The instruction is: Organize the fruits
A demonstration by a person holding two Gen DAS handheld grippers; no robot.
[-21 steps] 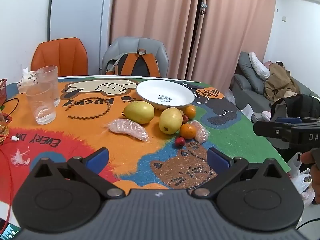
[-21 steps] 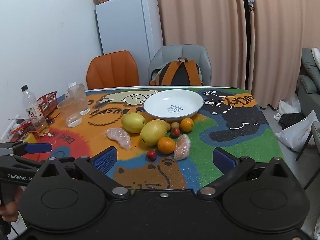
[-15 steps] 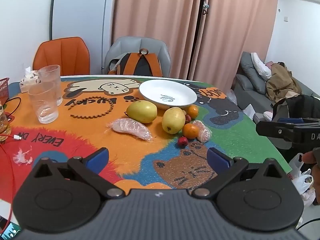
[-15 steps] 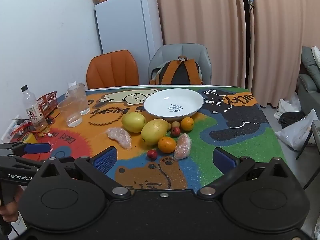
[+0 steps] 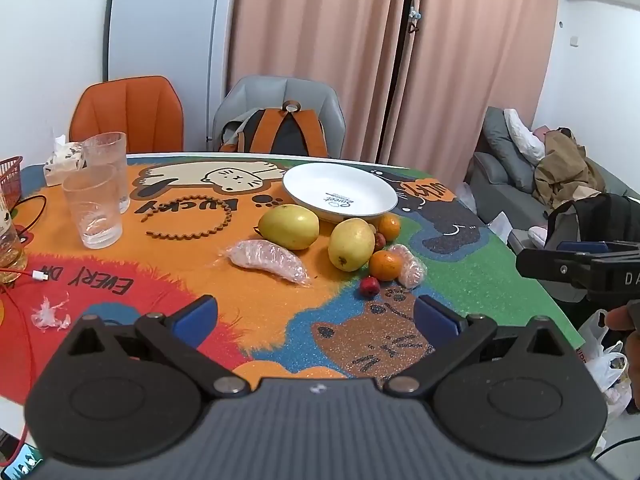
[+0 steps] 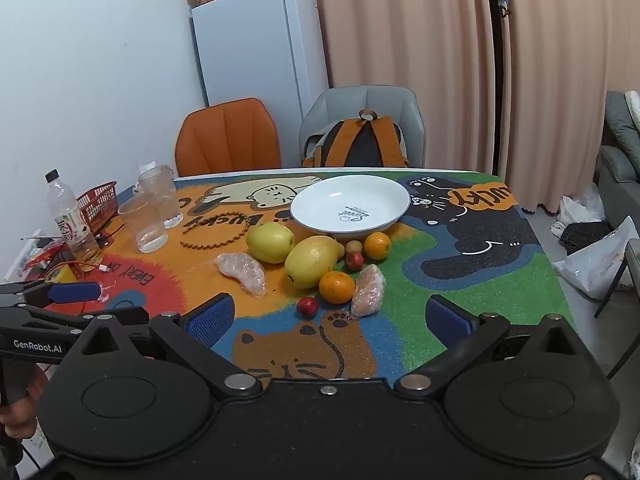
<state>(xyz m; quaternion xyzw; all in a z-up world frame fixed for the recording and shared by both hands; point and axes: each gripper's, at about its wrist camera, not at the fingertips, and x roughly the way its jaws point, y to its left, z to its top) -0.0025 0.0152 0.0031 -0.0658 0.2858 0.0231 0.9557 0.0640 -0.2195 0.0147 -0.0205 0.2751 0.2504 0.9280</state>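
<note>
Right wrist view: right gripper point(image 6: 328, 316) hangs over the near edge of the tabletop point(image 6: 460, 292), jaws spread wide, nothing between them. Left gripper point(image 5: 316, 316) likewise spread and empty, over the near edge further left. Both tilt down toward the fruit, which I read as a starting pose before the first pick. Plate point(image 6: 350, 208) sits empty toward the far edge, likely the target. Fruit is heaped just in front of it: two pears point(image 6: 270, 242) point(image 6: 312, 261), two oranges point(image 6: 337, 287) point(image 6: 377, 245), two red fruits point(image 6: 307, 306) point(image 6: 354, 260), a small brown one point(image 6: 353, 246), and two wrapped pieces point(image 6: 243, 268) point(image 6: 369, 290). The near red fruit lies apart and open to a grasp; the fruit behind it touches or crowds together, so the far items are screened by the pears and the near orange. Toward the left edge: two glasses point(image 6: 143, 220), a bottle point(image 6: 74, 224), a red basket point(image 6: 98, 206), cables, a toothed ring point(image 6: 218, 230). All stand clear of the path to the plate.
</note>
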